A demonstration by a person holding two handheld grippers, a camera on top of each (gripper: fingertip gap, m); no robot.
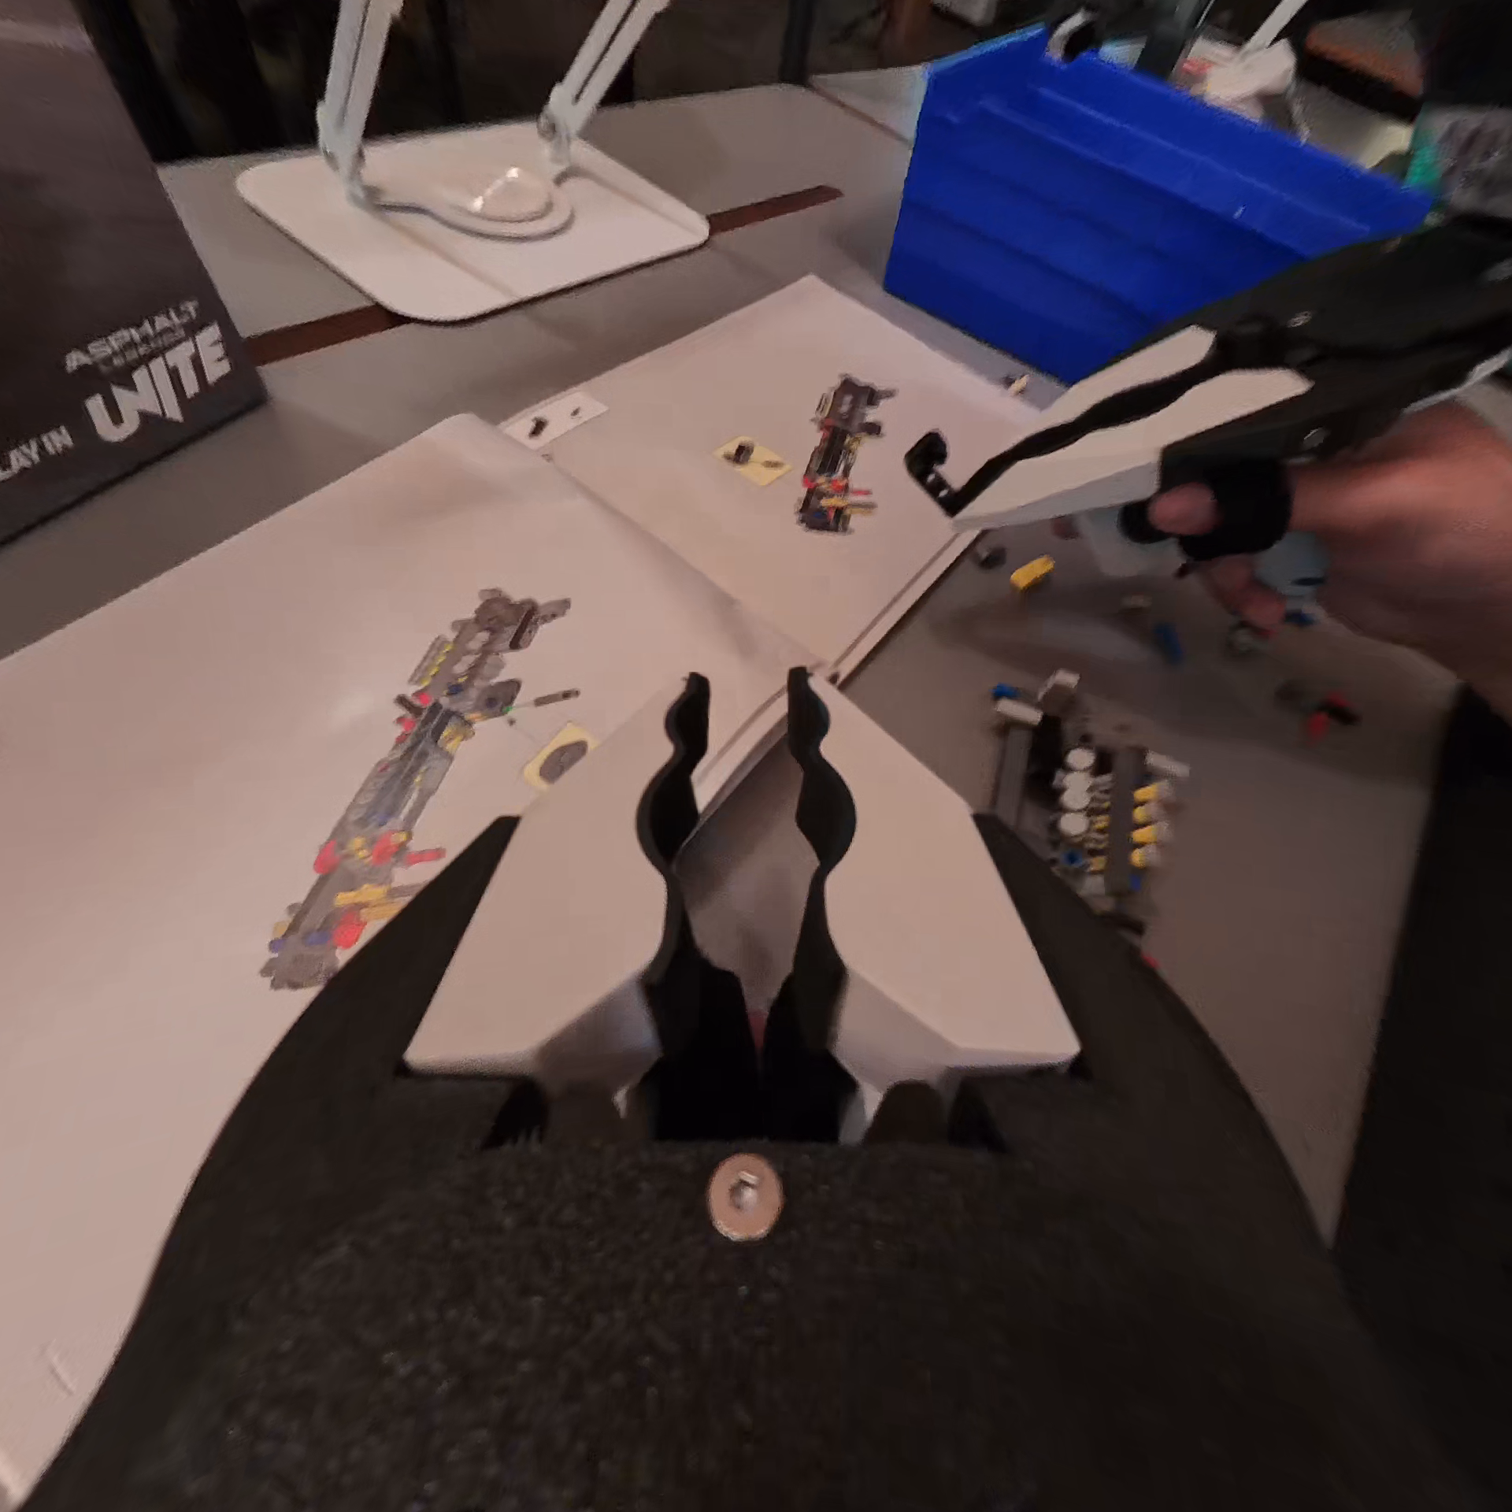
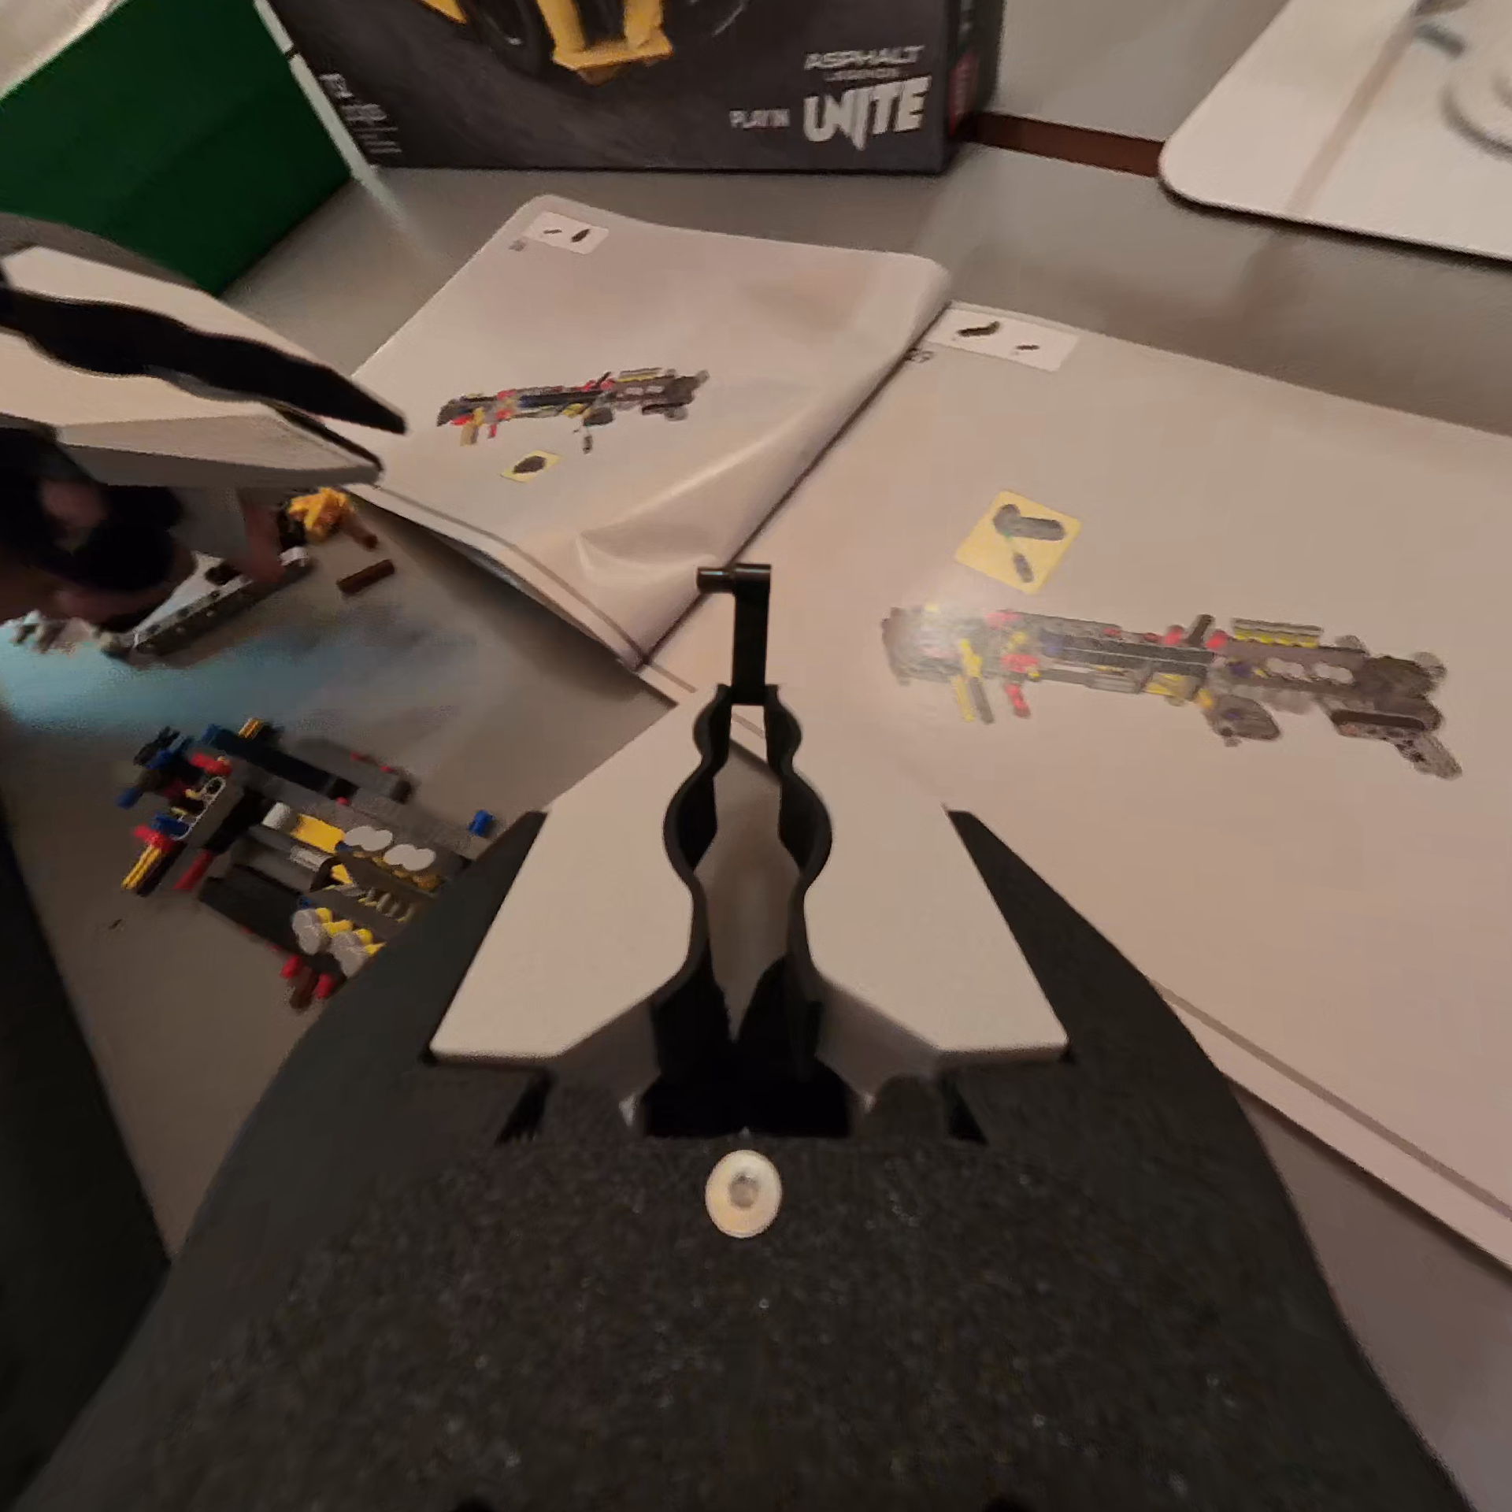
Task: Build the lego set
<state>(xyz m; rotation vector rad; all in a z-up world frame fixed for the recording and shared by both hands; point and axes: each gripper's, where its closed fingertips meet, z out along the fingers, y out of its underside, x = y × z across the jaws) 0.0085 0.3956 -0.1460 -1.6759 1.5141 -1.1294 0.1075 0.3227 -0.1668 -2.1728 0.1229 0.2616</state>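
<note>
My right gripper (image 2: 749, 695) is shut on a small black L-shaped lego piece (image 2: 746, 622) and holds it above the open instruction booklet (image 2: 1145, 900). It also shows in the left wrist view (image 1: 956, 495) at the right, held by a hand, with the black piece (image 1: 927, 462) at its tips. My left gripper (image 1: 746, 683) is open and empty above the booklet's (image 1: 204, 777) lower edge. It also shows in the right wrist view (image 2: 360, 434). The partly built lego assembly (image 2: 286, 851) lies on the grey table, also seen in the left wrist view (image 1: 1088, 802).
Loose lego pieces (image 1: 1032, 573) lie scattered right of the booklet. A blue bin (image 1: 1104, 213) stands at the back right. The dark lego box (image 2: 654, 82) and a green object (image 2: 164, 123) stand behind the booklet. A white stand base (image 1: 474, 229) sits at the back.
</note>
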